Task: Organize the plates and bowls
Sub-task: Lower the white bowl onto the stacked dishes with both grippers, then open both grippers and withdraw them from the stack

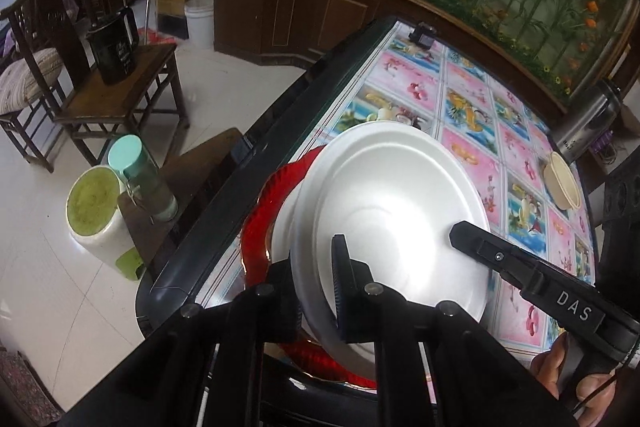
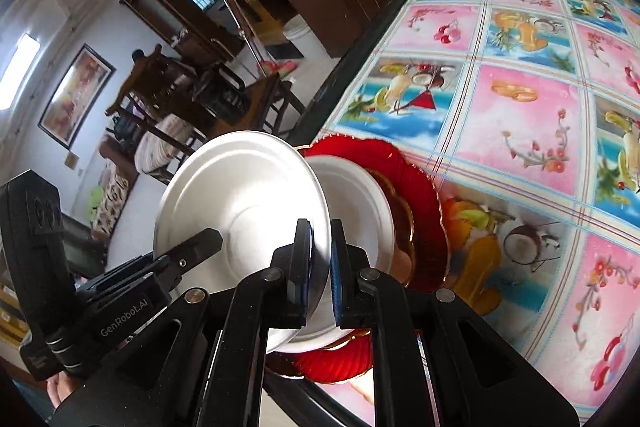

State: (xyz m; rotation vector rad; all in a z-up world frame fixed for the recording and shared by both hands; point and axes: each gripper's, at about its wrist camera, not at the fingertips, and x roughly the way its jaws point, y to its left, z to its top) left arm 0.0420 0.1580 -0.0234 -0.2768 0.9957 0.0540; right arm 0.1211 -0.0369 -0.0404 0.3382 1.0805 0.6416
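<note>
The white plate (image 1: 392, 211) is round and smooth, with a shallow stepped well, a raised ring at its centre and a bright glare across its face. It is tilted up on edge above the desk's (image 1: 472, 83) near-left edge, over a red scalloped plate (image 1: 260, 203) with a gilt rim that lies flat on the fruit-and-flower patterned cloth. A second white dish (image 2: 360, 195) sits nested on the red plate, just behind the tilted one.

The right claw (image 2: 320, 259) is clamped on the white plate's (image 2: 240, 195) rim, one finger on each face. In the left wrist view, the left claw (image 1: 316, 291) also has its fingers either side of the plate's lower rim, gripping it.

A tan bowl (image 1: 562, 179) rests near the desk's far right edge, beside a steel flask (image 1: 588, 119). A small black object (image 1: 422, 35) sits at the desk's far corner.
</note>
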